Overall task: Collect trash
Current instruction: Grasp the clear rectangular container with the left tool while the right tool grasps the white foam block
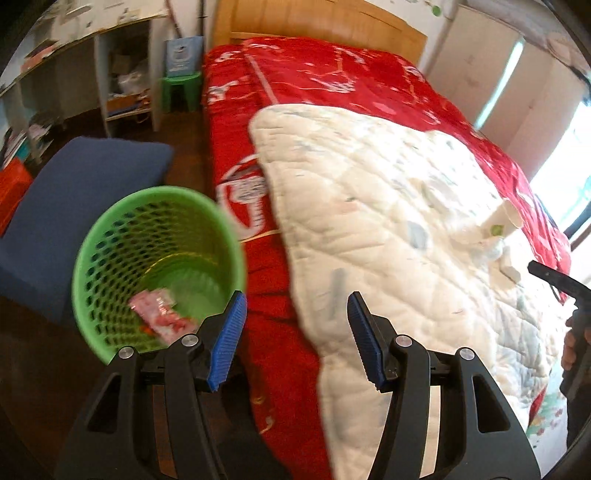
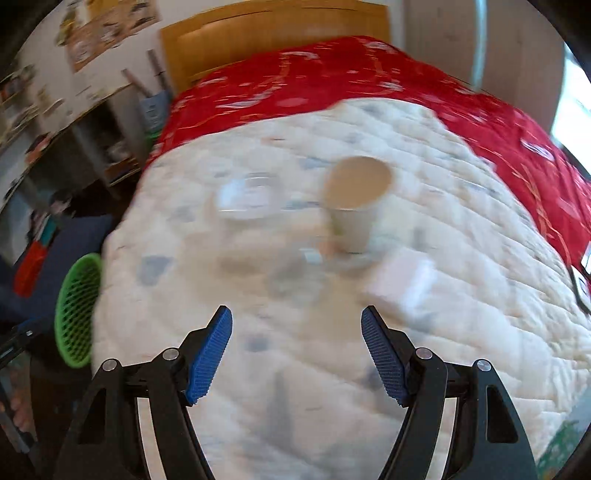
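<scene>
A green mesh bin stands on the floor beside the bed, with a pink wrapper inside; it also shows in the right wrist view. My left gripper is open and empty above the bed edge, just right of the bin. My right gripper is open and empty over the white quilt. Ahead of it stand a paper cup, a clear plastic lid and a pale pink box. The cup also shows in the left wrist view. Both views are blurred.
A red bedspread covers the bed under the quilt. A blue cushioned seat stands left of the bin. A green stool, white shelves and a wooden headboard lie beyond.
</scene>
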A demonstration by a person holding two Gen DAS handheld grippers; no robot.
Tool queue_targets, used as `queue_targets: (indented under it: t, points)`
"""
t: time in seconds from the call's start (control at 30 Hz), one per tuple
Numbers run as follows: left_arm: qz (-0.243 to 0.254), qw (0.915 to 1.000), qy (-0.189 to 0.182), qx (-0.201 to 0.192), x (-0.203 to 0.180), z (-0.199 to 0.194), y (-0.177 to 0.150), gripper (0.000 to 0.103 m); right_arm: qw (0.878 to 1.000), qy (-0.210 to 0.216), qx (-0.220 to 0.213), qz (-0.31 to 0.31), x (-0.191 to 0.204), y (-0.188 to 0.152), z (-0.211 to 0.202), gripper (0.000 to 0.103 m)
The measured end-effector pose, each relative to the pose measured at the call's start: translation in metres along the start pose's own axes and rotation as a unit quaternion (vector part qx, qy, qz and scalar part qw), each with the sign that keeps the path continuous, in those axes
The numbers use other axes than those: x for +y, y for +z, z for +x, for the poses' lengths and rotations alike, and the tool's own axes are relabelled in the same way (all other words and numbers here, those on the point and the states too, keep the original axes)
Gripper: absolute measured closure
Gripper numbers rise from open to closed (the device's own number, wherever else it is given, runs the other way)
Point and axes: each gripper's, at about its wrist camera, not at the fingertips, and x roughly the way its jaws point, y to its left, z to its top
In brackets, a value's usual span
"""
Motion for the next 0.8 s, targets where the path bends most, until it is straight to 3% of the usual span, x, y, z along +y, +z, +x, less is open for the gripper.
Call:
queue_targets:
  t: [0.27,0.4,0.57,0.8]
  points:
    - [0.068,0.9974,-0.023,0.008,-0.070,0.030,0.021,0.046,0.996,-0.008,0.025,0.087,-0.066,0.011,0.027,0.033]
    - [0.094,0.9945,-0.043,0.017,-0.098,0.046,0.034,0.046,0.993,-0.008,0.044,0.105,-0.072,0.018,0.048,0.033]
    - [0.142,0.9876,-0.063,0.022,-0.137,0.067,0.049,0.046,0.991,-0.045,0.065,0.104,-0.077,0.023,0.070,0.033]
    - [0.144,0.9839,-0.093,0.048,-0.174,0.104,0.074,0.046,0.991,-0.049,0.080,0.099,-0.084,0.021,0.083,0.039]
